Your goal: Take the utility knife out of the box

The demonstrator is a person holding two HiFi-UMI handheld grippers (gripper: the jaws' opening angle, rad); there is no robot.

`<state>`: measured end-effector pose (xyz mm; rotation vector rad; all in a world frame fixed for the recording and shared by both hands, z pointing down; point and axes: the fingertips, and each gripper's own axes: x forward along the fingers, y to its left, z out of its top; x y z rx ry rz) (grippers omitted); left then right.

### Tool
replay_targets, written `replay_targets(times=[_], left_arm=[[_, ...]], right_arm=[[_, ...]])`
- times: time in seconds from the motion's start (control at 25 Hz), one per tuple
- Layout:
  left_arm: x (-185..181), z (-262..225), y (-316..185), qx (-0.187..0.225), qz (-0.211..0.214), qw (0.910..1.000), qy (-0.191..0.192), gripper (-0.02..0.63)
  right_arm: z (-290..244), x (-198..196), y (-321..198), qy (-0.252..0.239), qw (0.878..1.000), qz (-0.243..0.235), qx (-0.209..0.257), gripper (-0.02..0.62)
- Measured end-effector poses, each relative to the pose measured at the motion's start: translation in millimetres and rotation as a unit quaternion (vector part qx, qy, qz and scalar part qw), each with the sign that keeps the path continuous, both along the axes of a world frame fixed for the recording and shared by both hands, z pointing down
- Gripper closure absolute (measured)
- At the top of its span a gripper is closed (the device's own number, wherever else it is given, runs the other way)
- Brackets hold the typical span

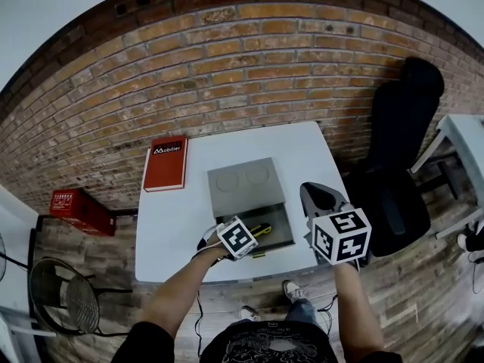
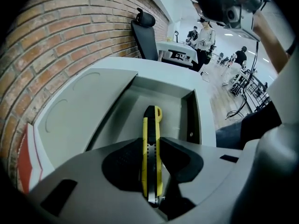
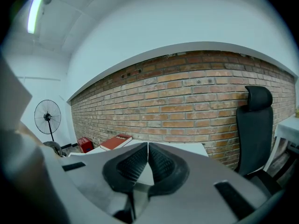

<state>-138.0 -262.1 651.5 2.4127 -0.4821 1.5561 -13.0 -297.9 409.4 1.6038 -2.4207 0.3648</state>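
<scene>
A grey box [image 1: 243, 181] lies on the white table [image 1: 170, 225] with its near compartment open. The yellow and black utility knife [image 1: 262, 231] rests inside that compartment. My left gripper [image 1: 253, 237] points steeply down into it. In the left gripper view both pads [image 2: 125, 162] press on the sides of the utility knife [image 2: 152, 118], which stands on edge between the box walls [image 2: 114, 107]; my left gripper [image 2: 151, 146] is shut on it. My right gripper [image 1: 318, 193] hovers right of the box, near the table's right edge; its jaws [image 3: 148, 148] are shut with nothing between them.
A red book [image 1: 166, 163] lies at the table's back left. A red case [image 1: 82, 210] sits on the floor to the left, near a wire-frame seat [image 1: 64, 293]. A black office chair [image 1: 401, 142] and another desk [image 1: 465, 138] stand at the right. A brick wall runs behind.
</scene>
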Motion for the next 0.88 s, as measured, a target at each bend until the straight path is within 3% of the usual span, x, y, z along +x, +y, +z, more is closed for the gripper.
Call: replay_targets(times=[0.44, 0.88], left_arm=[[-1, -42, -7, 0.057, -0.022, 0.9974, 0.039, 0.479], [-12, -106, -25, 0.129, -0.078, 0.9834, 0.101, 0.478]], right_arm=[[3, -10, 4, 0.003, 1.000, -0.012, -0.003, 0.575], [-6, -28, 2, -0.004, 1.000, -0.028, 0.007, 0.575]])
